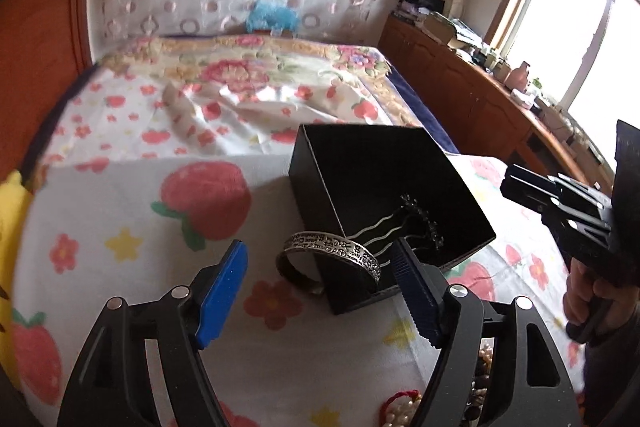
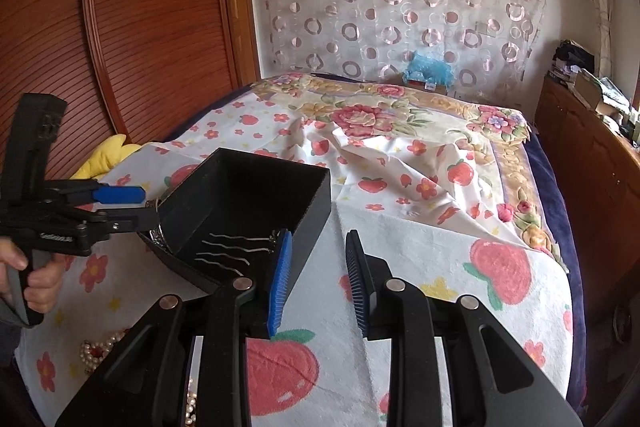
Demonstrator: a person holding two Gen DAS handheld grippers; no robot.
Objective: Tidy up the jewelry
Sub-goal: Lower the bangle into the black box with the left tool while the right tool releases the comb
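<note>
Both tongs hang over the strawberry-print cloth [image 2: 420, 235] spread on the bed. Left gripper [image 1: 320, 291] has its blue pads spread wide apart and holds nothing; between them, just ahead of the tips, sits a silver bangle [image 1: 340, 255] with engraved lettering, which leans against the near corner of the black box [image 1: 384, 183], part of it over the rim and part on the cloth. Right gripper [image 2: 318, 283] is also parted, less widely, with nothing between its pads; its left pad lies close against the box's near wall, though whether it touches cannot be told. In the box, tilted with its open side facing the cameras, lie wavy silver hairpins [image 2: 232, 247] and a dark beaded piece [image 1: 424, 219]. A heap of pearls [image 2: 100, 347] rests on the cloth near its front edge, below the left gripper, with a red piece [image 1: 400, 397] among them. A yellow plush [image 2: 108, 155] lies at the cloth's left edge by the wooden wardrobe [image 2: 140, 19], and a blue toy [image 2: 428, 67] sits at the far end of the bed.
</note>
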